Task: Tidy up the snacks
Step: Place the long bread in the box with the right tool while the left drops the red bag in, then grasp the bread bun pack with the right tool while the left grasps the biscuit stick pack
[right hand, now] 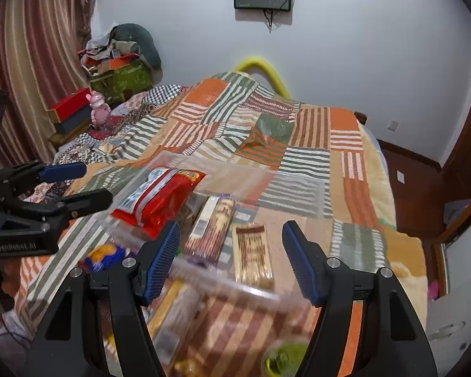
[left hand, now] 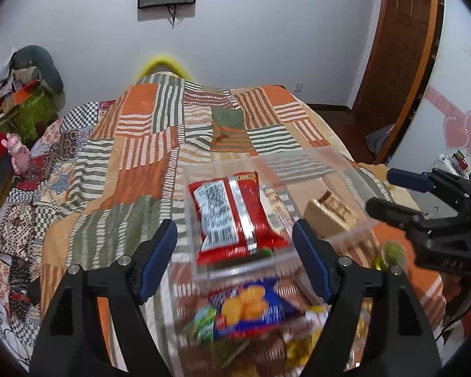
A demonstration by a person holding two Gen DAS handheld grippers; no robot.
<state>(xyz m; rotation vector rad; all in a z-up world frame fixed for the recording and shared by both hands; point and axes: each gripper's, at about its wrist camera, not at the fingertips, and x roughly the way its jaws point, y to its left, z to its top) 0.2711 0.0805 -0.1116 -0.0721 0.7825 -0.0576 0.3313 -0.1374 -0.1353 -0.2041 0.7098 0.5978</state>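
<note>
Patchwork bedspread point(left hand: 135, 144), blurred snack packets point(left hand: 251, 311) below clear box point(left hand: 326, 160).

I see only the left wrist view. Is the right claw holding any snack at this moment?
Observer: No. In the right wrist view the right claw is open, and its pads press nothing.
Operator: What lies in the clear box beside the red bag? My view blurs it.
Observer: Two long packets lie side by side: a brown patterned packet next to the red bag, then a beige packet.
</note>
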